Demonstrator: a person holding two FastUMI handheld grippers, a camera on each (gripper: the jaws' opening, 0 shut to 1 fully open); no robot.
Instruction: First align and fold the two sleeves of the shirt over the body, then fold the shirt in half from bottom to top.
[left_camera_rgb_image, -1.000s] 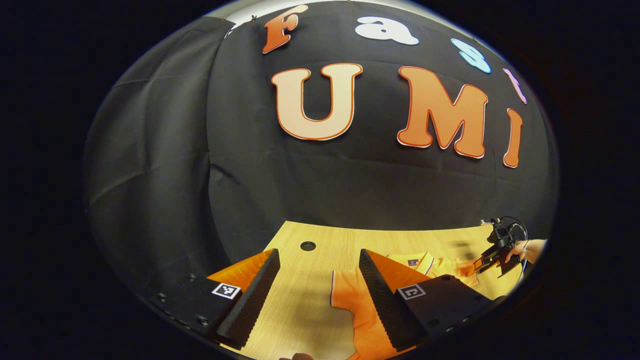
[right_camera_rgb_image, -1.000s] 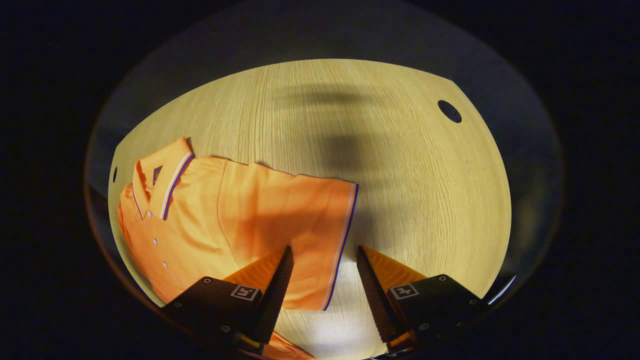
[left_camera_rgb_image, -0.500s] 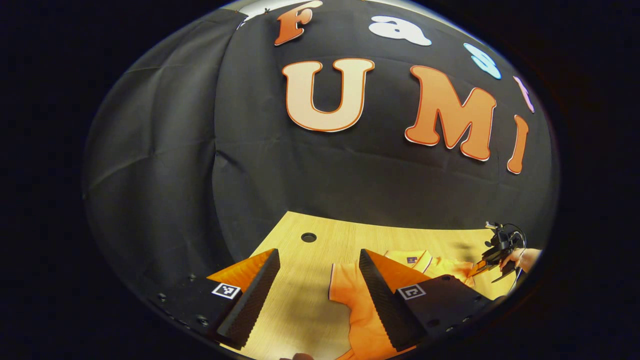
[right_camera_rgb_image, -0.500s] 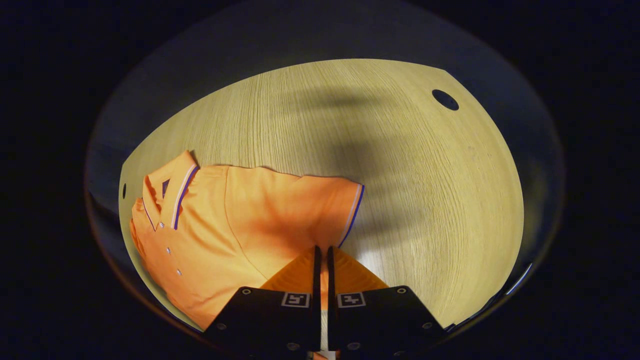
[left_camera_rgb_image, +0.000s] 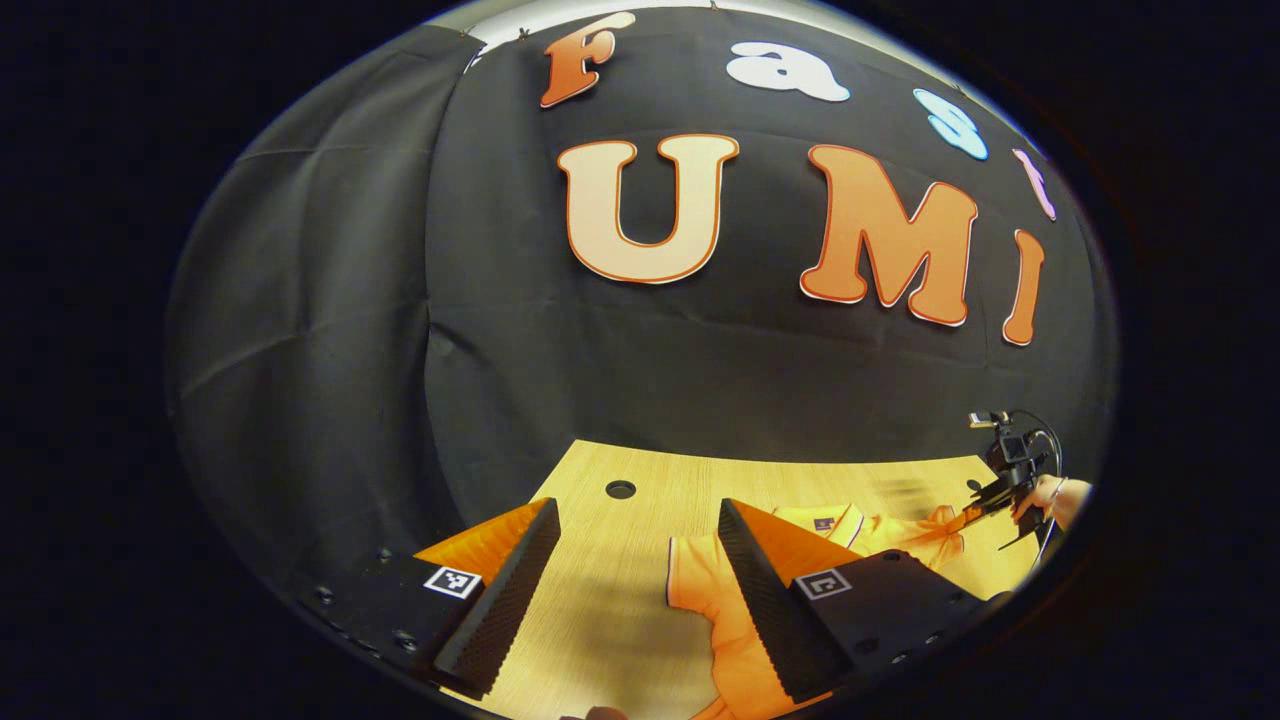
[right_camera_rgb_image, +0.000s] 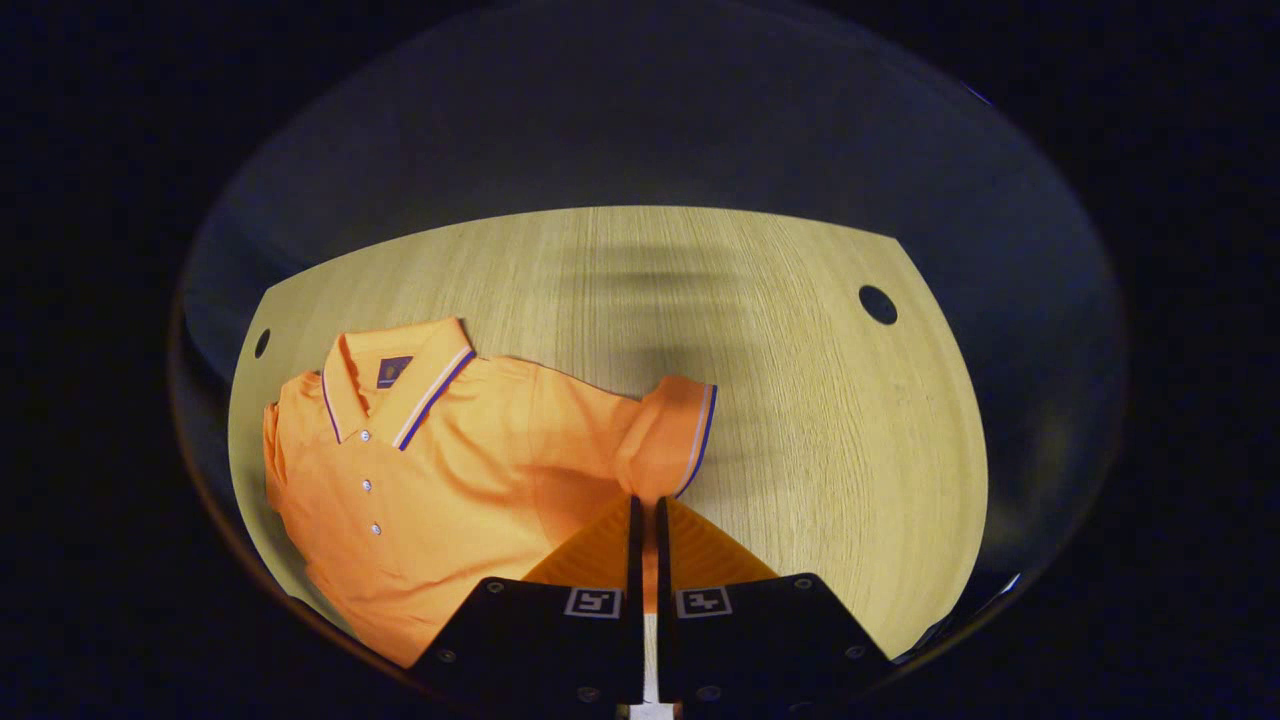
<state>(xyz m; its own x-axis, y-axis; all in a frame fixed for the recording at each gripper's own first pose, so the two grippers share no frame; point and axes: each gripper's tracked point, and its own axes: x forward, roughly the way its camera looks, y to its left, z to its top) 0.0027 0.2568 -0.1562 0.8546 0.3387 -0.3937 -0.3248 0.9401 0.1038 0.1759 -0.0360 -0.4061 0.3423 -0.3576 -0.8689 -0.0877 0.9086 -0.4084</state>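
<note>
An orange polo shirt lies face up on a pale wooden surface, its collar toward the far edge. The right tongs are clenched on the cuff of one short sleeve, which stands bunched and raised off the surface. The left tongs are released, fingers wide apart, low over the surface with the other sleeve beside the right finger. A hand holds the right tongs at far right.

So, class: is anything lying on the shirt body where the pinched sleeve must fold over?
Nothing visible. The right gripper is shut on the sleeve, and the polo shirt body beside it lies bare on the wooden table.
</note>
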